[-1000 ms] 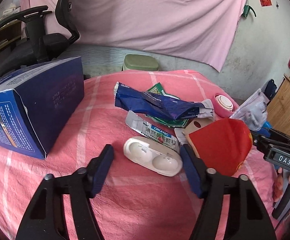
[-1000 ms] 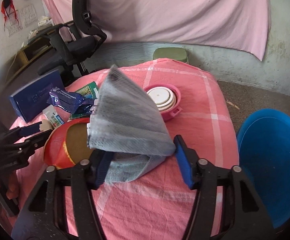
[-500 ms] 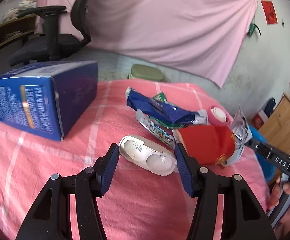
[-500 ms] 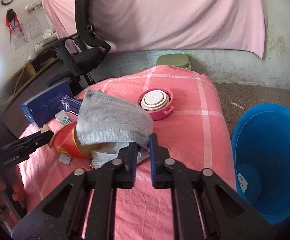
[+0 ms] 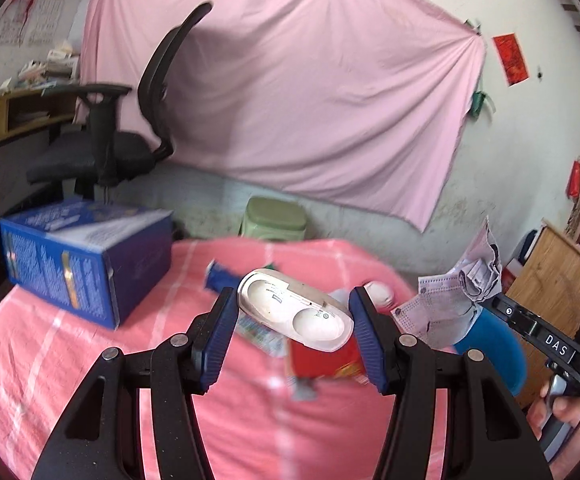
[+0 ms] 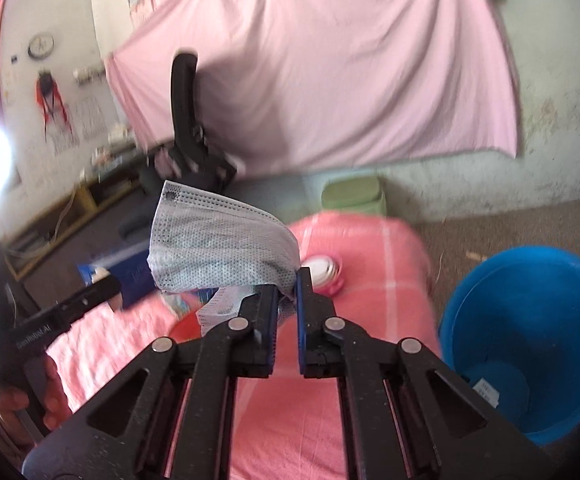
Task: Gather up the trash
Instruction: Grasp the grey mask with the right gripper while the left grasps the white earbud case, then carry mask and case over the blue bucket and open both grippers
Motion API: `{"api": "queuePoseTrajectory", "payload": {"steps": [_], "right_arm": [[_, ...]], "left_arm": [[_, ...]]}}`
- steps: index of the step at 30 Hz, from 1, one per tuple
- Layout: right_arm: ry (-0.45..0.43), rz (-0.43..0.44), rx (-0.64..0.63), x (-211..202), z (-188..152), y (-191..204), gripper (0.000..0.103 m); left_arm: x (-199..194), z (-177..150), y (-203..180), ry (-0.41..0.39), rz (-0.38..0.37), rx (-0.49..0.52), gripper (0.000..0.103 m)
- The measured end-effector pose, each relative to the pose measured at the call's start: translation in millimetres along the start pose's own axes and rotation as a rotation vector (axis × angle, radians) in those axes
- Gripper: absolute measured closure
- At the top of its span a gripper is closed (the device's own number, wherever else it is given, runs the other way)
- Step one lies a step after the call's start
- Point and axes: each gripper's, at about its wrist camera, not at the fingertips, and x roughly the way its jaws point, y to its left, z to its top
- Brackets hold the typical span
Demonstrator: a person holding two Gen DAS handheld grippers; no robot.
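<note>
Carry step under way. Left gripper [image 5: 293, 320] clamped on white case [image 5: 294, 316], clear of table [image 5: 70, 360]. Right gripper [image 6: 287, 280] pinched on mask [image 6: 218, 248], aloft. Next: swing both over blue bin [image 6: 530, 320], then release.

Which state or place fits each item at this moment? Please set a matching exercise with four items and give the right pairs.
Column one:
1. white plastic tray
2. grey face mask
3. blue bucket
4. blue carton

Column two:
A. resting on the pink checked cloth
B. pinched in the right gripper
C. standing on the floor beside the table
D. clamped between the fingers of the left gripper, off the cloth

Pairs: 1-D, 2-B, 3-C, 4-A
</note>
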Motion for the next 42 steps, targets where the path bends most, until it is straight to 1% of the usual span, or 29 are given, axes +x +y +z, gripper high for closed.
{"api": "queuePoseTrajectory", "payload": {"steps": [6, 7, 9, 11, 15, 18, 22, 25, 29, 32, 36, 38, 42], "right_arm": [[-0.219, -0.039, 0.017, -49, 19, -7, 0.073], [-0.243, -0.047, 0.018, -53, 21, -8, 0.073], [-0.314, -0.077, 0.022, -68, 25, -10, 0.073], [-0.365, -0.106, 0.028, -79, 27, -14, 0.073], [-0.438, -0.174, 0.037, -100, 28, -26, 0.073], [-0.457, -0.23, 0.058, -111, 27, -41, 0.073], [-0.439, -0.307, 0.107, -118, 23, -67, 0.073], [-0.381, -0.376, 0.163, -114, 16, -97, 0.073], [-0.285, -0.443, 0.24, -108, 6, -135, 0.073], [-0.211, -0.489, 0.289, -101, -4, -162, 0.072], [-0.124, -0.524, 0.343, -89, -17, -196, 0.07], [-0.083, -0.537, 0.371, -82, -22, -207, 0.07], [-0.026, -0.544, 0.4, -76, -31, -223, 0.067]], "left_arm": [[-13, 17, -46, -0.117, -0.061, 0.045, 0.052], [-15, 20, -55, -0.135, -0.073, 0.056, 0.052], [-18, 25, -71, -0.163, -0.098, 0.074, 0.052], [-20, 31, -89, -0.187, -0.13, 0.097, 0.052], [-14, 36, -121, -0.208, -0.187, 0.144, 0.052], [-4, 36, -145, -0.203, -0.227, 0.182, 0.052], [21, 29, -176, -0.146, -0.278, 0.214, 0.052], [47, 21, -196, -0.07, -0.316, 0.207, 0.052], [89, 7, -218, 0.06, -0.357, 0.16, 0.052], [117, -3, -234, 0.136, -0.362, 0.15, 0.052], [150, -17, -255, 0.227, -0.341, 0.173, 0.052], [165, -23, -264, 0.274, -0.334, 0.179, 0.052], [183, -36, -267, 0.344, -0.324, 0.178, 0.052]]}}
